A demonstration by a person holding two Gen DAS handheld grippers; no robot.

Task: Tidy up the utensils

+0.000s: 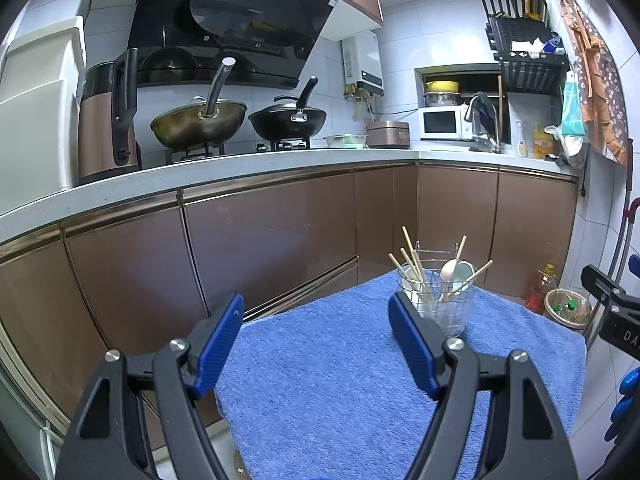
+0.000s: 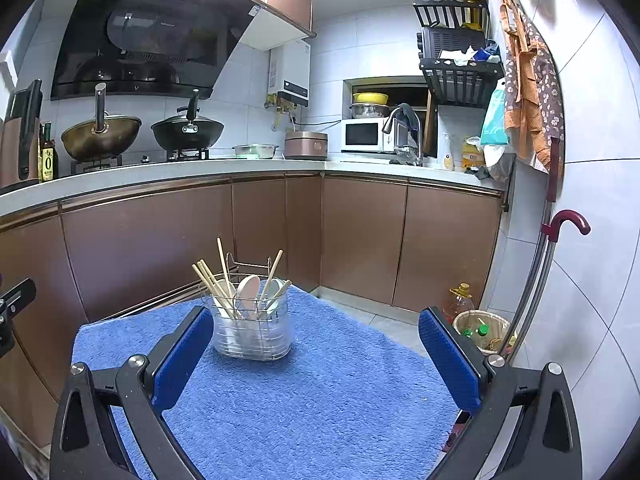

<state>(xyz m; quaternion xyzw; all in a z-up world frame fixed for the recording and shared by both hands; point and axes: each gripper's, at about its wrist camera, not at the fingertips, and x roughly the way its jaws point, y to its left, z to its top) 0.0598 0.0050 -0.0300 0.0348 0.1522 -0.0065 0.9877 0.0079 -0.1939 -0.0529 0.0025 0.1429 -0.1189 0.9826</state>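
A clear utensil holder with a wire frame (image 1: 444,306) (image 2: 253,326) stands at the far end of a blue towel (image 1: 340,372) (image 2: 304,392). Several wooden chopsticks (image 1: 416,262) (image 2: 224,280) and pale spoons (image 1: 448,270) (image 2: 248,290) stand upright in it. My left gripper (image 1: 316,312) is open above the towel, its right finger just left of the holder. My right gripper (image 2: 316,330) is also open, nothing between its blue pads, with the holder ahead near its left finger. Part of the right gripper's black frame (image 1: 616,304) shows at the right edge of the left wrist view.
Brown cabinets (image 2: 360,236) and a white counter (image 2: 200,176) run behind the towel. Two woks (image 2: 102,132) sit on the stove, with a rice cooker (image 2: 306,145), microwave (image 2: 362,135) and tap further right. A wicker bin of bottles (image 2: 482,330) and an oil bottle (image 2: 460,300) stand on the floor at right.
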